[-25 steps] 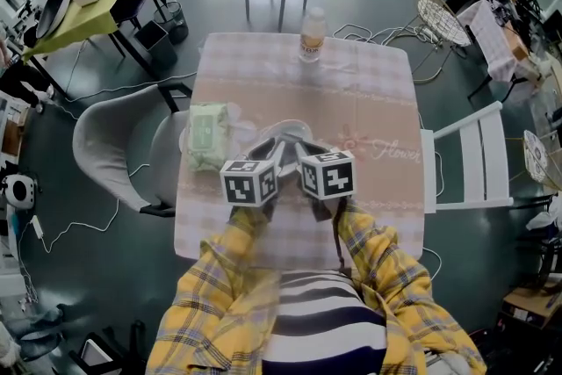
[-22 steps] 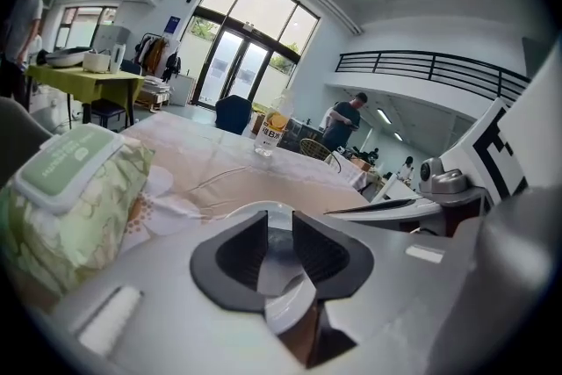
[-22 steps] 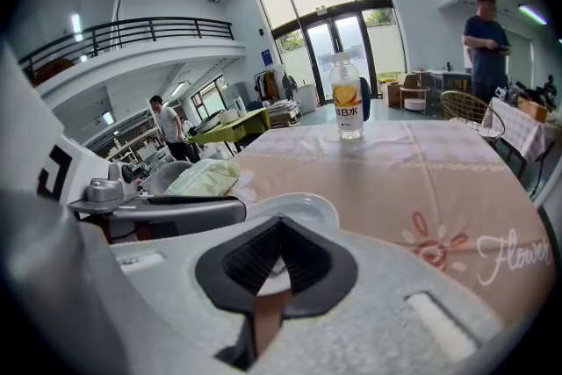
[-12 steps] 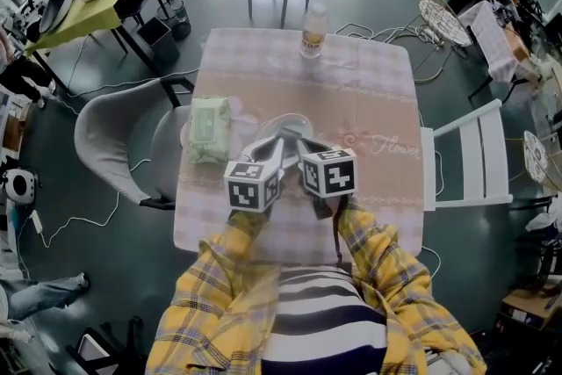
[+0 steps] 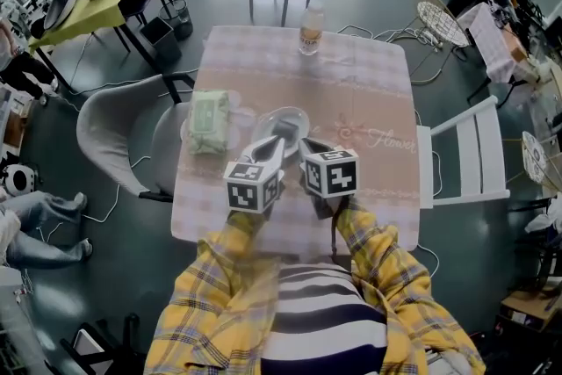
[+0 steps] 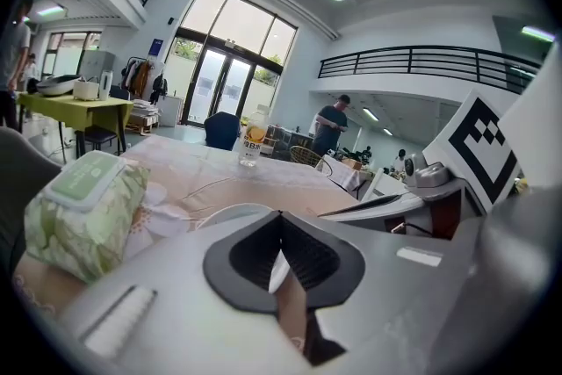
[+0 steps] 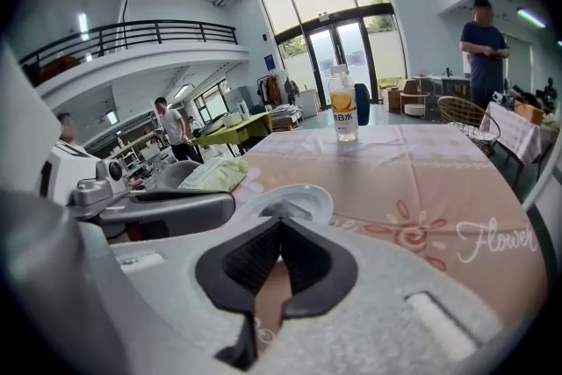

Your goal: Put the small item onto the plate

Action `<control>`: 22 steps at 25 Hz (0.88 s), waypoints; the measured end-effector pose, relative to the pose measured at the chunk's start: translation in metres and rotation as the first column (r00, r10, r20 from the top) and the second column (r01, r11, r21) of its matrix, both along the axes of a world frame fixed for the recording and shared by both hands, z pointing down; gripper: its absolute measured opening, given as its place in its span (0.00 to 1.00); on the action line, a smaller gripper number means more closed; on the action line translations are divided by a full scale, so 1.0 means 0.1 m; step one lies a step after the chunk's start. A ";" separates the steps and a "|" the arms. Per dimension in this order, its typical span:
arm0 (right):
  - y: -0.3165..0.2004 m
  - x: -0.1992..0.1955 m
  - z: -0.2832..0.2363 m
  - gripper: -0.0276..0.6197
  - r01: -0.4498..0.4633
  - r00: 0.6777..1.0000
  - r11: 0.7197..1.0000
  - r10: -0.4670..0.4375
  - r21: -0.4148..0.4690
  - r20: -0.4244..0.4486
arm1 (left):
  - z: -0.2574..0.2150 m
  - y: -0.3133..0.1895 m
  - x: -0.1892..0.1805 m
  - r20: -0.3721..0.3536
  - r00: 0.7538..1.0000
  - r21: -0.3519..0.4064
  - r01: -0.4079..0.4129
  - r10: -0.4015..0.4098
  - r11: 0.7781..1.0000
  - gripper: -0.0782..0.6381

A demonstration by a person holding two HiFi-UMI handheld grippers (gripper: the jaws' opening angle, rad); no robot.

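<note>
Both forearms, in yellow plaid sleeves (image 5: pixel 373 255), reach forward from the body, close together and nearly parallel. The left gripper (image 6: pixel 281 217) and right gripper (image 7: pixel 281 224) sit side by side over the near half of the table (image 5: pixel 369 189). Their marker cubes (image 5: pixel 253 185) face up, and their noses point away from the person toward the plate (image 7: pixel 320 199).

The left gripper's dark pads are pressed tip to tip with nothing caught between them. The right gripper's pads meet the same way and are also empty.

The small grey item (image 7: pixel 285 207) lies on the plate, just beyond the two gripper tips. From overhead the left tip looks to be at the plate's near rim, but I cannot tell whether it touches.

A green wipes pack (image 5: pixel 209 120) lies just left of the plate. Its label is too small to read. A bottle (image 5: pixel 308 29) stands upright at the far edge, well apart from the plate. It has an orange-and-white label whose print I cannot make out. The pink checked cloth (image 5: pixel 351 75) carries the word "Flower" (image 7: pixel 496 237) in white script, to the right of the plate.
</note>
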State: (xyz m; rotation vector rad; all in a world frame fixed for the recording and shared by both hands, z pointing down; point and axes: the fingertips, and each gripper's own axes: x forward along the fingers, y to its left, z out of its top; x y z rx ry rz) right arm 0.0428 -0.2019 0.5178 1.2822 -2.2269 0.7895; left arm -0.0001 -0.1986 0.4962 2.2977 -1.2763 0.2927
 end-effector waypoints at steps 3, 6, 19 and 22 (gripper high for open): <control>0.07 0.00 -0.03 0.05 0.010 1.000 1.000 -0.010 0.008 0.000 | -0.04 0.06 0.02 0.000 1.000 0.007 0.006 -0.006 1.000 0.11; 0.14 0.02 -0.06 0.05 0.017 1.000 1.000 -0.017 0.018 0.002 | -0.07 0.13 0.04 -0.007 1.000 0.012 0.015 -0.015 1.000 0.11; 0.34 0.09 -0.12 0.05 0.033 0.999 0.999 -0.034 0.041 0.017 | -0.01 0.37 0.07 0.019 0.999 -0.007 0.045 -0.045 0.999 0.11; 0.38 0.10 -0.13 0.05 0.045 0.999 0.998 -0.046 0.043 0.021 | 0.01 0.42 0.06 0.020 0.998 -0.008 0.057 -0.057 0.998 0.11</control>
